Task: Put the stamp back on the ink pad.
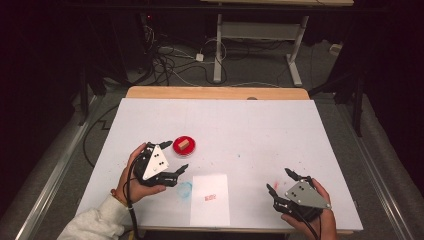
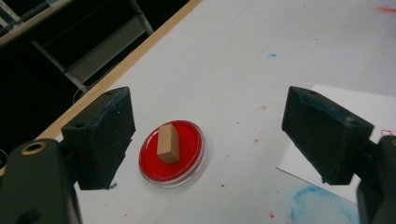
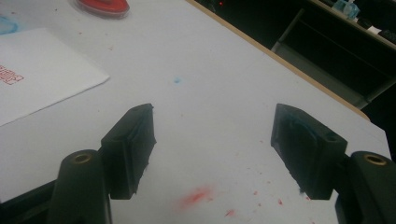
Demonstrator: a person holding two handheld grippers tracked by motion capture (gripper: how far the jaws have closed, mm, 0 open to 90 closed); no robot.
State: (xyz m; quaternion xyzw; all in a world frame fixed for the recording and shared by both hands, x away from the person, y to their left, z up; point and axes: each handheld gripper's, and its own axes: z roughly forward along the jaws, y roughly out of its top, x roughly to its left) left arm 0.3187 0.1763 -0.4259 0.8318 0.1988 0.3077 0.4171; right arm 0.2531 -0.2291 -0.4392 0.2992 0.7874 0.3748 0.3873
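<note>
Two tools, both spread and holding nothing. My right tool [image 1: 283,183] idles low on the worktop [image 1: 260,130]; my left tool [image 1: 175,156] hovers beside the red ink dish [image 2: 172,152] carrying the wooden stamp block [image 2: 168,143]. Next, I judge: straddle that block and pinch.

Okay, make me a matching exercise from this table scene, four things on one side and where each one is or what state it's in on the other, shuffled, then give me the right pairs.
Things:
1. wooden block
2. red dish
3. sheet of paper
4. left gripper

Places or states:
A. lying flat near the front edge of the table, with a red stamp mark on it
B. open, with nothing between its jaws
C. standing inside the dish
D. on the table just ahead of the left gripper, holding the block

Right pairs: 1-C, 2-D, 3-A, 4-B
</note>
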